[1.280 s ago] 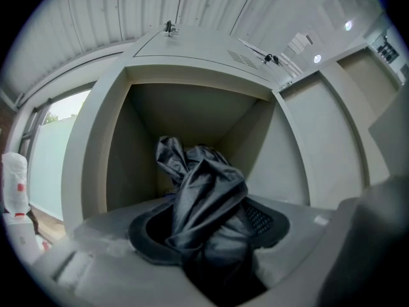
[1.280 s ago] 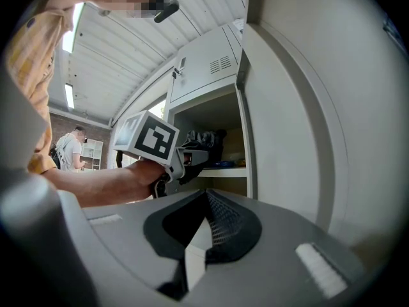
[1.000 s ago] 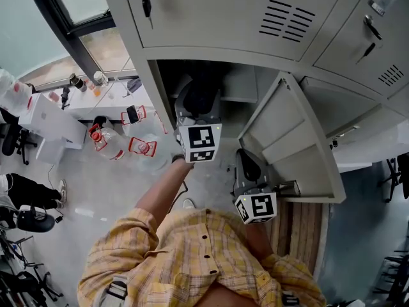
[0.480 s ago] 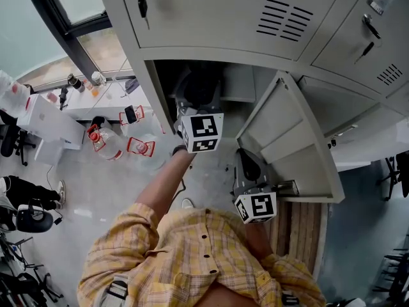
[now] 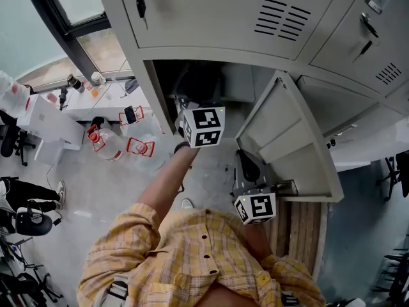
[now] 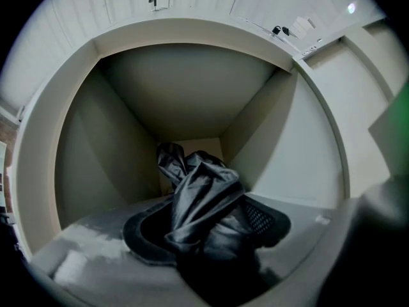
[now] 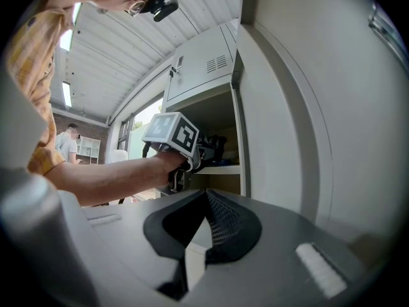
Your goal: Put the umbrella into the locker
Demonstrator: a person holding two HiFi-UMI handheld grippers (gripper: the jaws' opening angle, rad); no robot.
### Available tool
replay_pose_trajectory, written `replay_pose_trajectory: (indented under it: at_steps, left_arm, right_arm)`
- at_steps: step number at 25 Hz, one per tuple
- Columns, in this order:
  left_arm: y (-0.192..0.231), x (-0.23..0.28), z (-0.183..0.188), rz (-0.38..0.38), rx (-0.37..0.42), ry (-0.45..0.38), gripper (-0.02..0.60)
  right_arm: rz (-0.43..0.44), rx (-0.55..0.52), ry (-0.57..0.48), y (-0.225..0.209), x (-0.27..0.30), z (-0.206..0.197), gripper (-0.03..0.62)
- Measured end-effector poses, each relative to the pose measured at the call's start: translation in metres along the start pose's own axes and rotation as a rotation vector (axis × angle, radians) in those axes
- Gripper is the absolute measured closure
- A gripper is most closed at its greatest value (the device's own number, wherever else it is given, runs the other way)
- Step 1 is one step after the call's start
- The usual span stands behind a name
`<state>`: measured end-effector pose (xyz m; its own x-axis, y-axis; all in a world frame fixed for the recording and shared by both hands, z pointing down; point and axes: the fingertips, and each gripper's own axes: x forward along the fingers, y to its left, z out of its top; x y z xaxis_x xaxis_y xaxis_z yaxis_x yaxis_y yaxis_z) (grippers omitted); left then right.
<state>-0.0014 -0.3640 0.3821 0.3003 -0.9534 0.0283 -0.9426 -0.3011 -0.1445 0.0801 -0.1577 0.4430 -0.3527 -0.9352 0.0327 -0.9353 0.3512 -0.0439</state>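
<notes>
The folded black umbrella [image 6: 201, 197] lies between the jaws of my left gripper [image 6: 206, 238] and reaches into the open grey locker compartment [image 6: 185, 101]. The jaws are opening, with the pads still against the fabric. In the head view the left gripper [image 5: 199, 101] pokes into the locker opening [image 5: 239, 82] behind its marker cube. My right gripper [image 5: 248, 171] hangs lower, beside the open locker door [image 5: 287, 146]. Its jaws are together with nothing in them, as the right gripper view shows [image 7: 203, 226]. That view also catches the left gripper [image 7: 195, 149] at the compartment shelf.
Keys [image 5: 139, 5] hang in the shut door above. The open door swings out to the right of the opening. Water jugs with red handles [image 5: 105, 139] and a white desk [image 5: 96, 101] stand on the floor to the left. More shut lockers [image 5: 377, 37] sit at the right.
The left gripper has pushed a little deeper into the locker with the umbrella, its marker cube moving up and slightly right in the head view. The right gripper has stayed put.
</notes>
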Motion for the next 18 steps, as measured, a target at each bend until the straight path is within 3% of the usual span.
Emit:
replay_pose_trajectory:
  at_steps: [10,18]
  left_arm:
    - [0.004,0.004,0.002,-0.021,-0.086,0.031,0.254]
    - [0.007,0.008,0.010,-0.022,-0.108,0.026,0.200]
  right_arm:
    - [-0.009,0.005,0.001,-0.001,-0.007,0.000,0.595]
    - [-0.021,0.008,-0.002,-0.004,-0.017,0.002,0.595]
